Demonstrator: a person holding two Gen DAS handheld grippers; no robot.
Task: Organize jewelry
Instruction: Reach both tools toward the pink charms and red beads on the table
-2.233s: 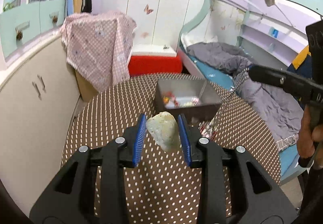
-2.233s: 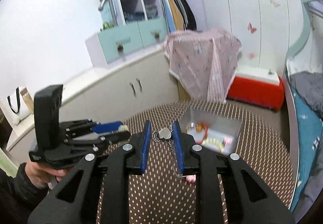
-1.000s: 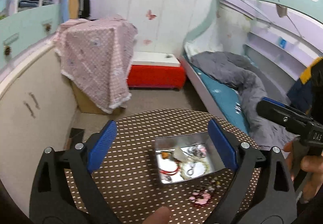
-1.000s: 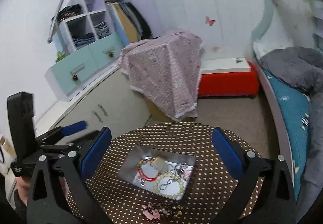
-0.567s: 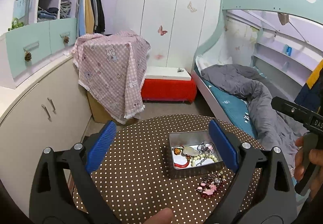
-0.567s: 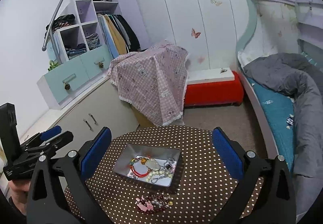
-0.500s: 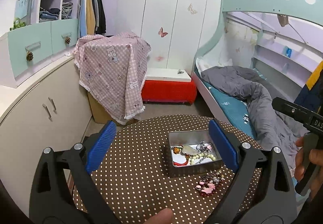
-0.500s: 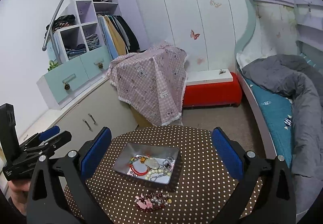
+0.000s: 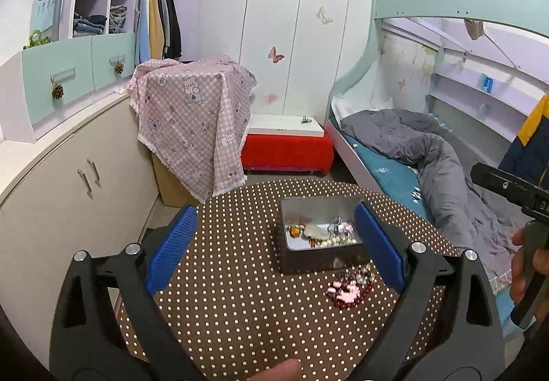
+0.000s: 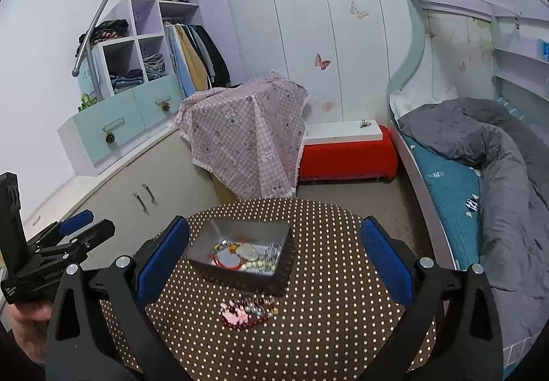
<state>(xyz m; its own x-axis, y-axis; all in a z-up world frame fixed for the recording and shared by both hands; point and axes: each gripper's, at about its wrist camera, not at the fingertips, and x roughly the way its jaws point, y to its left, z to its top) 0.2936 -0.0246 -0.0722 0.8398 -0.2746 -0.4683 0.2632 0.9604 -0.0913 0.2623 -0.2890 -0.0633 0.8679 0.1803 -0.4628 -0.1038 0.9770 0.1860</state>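
Polka-dot table [image 9: 240, 295]: our left gripper [image 9: 274, 250] and right gripper [image 10: 274, 264] gape wide, empty; tin [image 10: 240, 274], loose pink bracelet [image 10: 247, 312] between.

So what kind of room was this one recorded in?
A bedroom, most likely a child's. There is a bunk bed with a grey duvet, an open wardrobe with hanging clothes, and butterfly stickers on the wall panels. The jewelry tin sits on a small polka-dot table.
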